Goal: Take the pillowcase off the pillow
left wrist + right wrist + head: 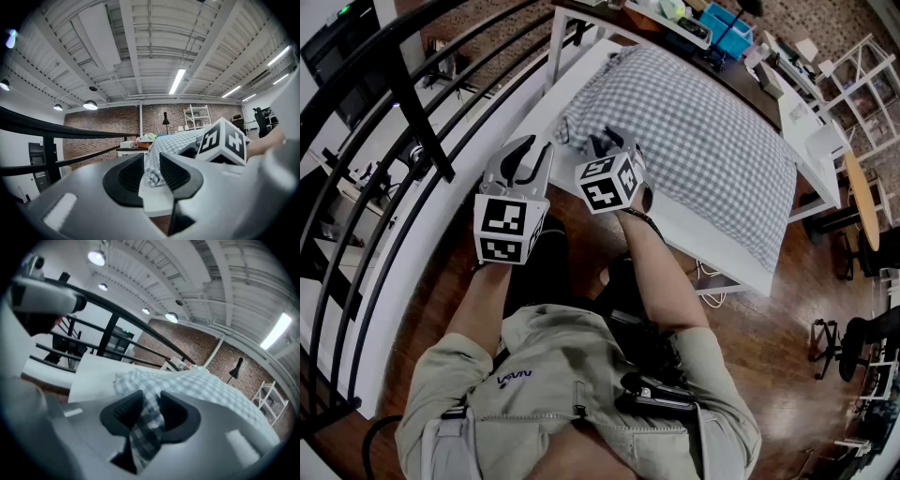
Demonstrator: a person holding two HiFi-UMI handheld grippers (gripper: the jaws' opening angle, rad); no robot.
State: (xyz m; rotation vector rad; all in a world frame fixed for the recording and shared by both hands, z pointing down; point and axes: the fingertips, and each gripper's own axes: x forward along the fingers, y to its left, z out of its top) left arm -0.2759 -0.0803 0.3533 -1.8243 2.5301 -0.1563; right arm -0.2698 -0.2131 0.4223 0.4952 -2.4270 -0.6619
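Plump, filled grey-and-white gingham pillowcase (712,141), lying diagonally on a white table (717,251), near end bunched, left gripper (151,171) pinching its corner, right gripper (150,413) clamped on a thicker fold alongside.

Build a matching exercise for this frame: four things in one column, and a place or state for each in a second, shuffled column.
Things:
1. left tool
2. grey-and-white checked fabric pillowcase
3. white rectangular table
4. blue plastic box

Places or states:
a. lies under the pillowcase
b. stands beyond the table's far end
c. shut on the pillowcase's near edge
d. lies along the table, filled out, not yet off

Pairs: 1-c, 2-d, 3-a, 4-b
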